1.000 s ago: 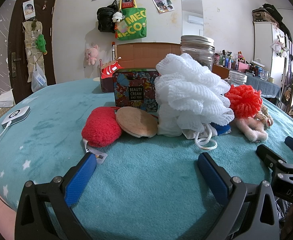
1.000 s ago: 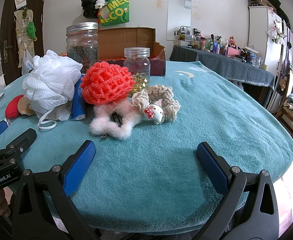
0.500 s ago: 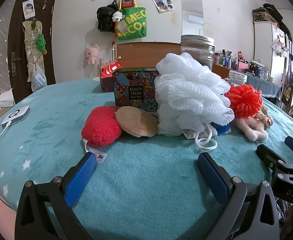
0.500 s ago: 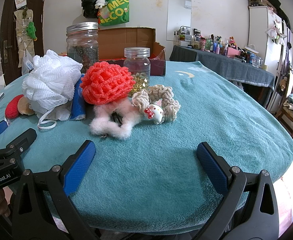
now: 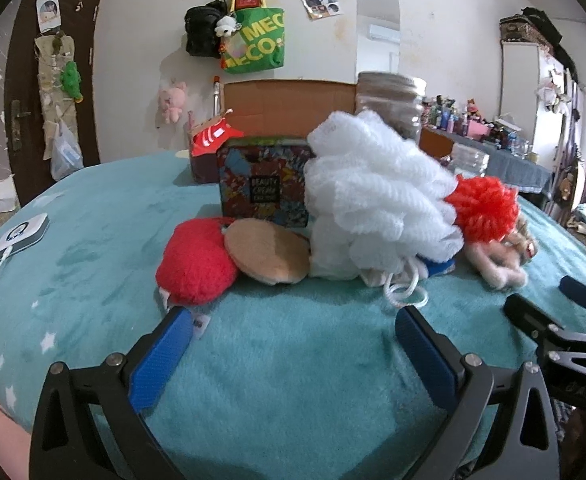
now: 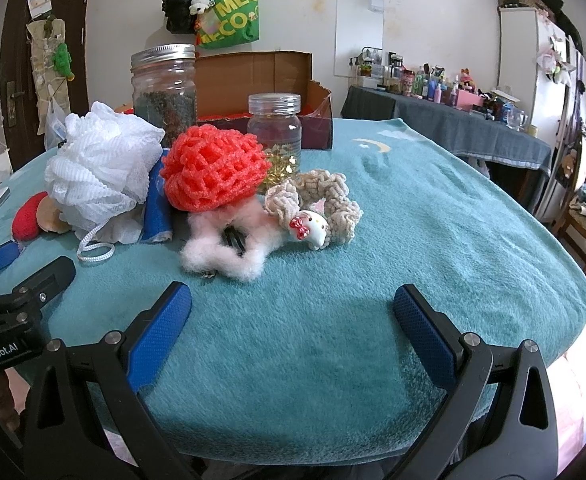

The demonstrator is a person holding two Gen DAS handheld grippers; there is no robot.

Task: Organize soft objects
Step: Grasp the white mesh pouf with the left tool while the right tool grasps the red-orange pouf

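- My left gripper is spread wide with nothing between its blue pads, low over the teal blanket; my right gripper is just as wide apart and empty.
- The soft things sit in one huddle ahead of me: a red puff touching a tan pad, then the white mesh loofah leaning in front of the printed tin.
- On the right side, the coral mesh ball rests on top of a pink fluffy piece, with a beige scrunchie touching it.
- I judge nothing is sorted yet, so the step is a first pick.
- For the left I would take the red puff: it is nearest and at the edge of the pile.
- I want the pads on either side of its middle, closing gently, since it will squash and its paper tag could snag.
- For the right, I would lift the coral mesh ball straight up so the fluff below stays put.
- The glass jars stand just behind; I keep my fingers clear of them.
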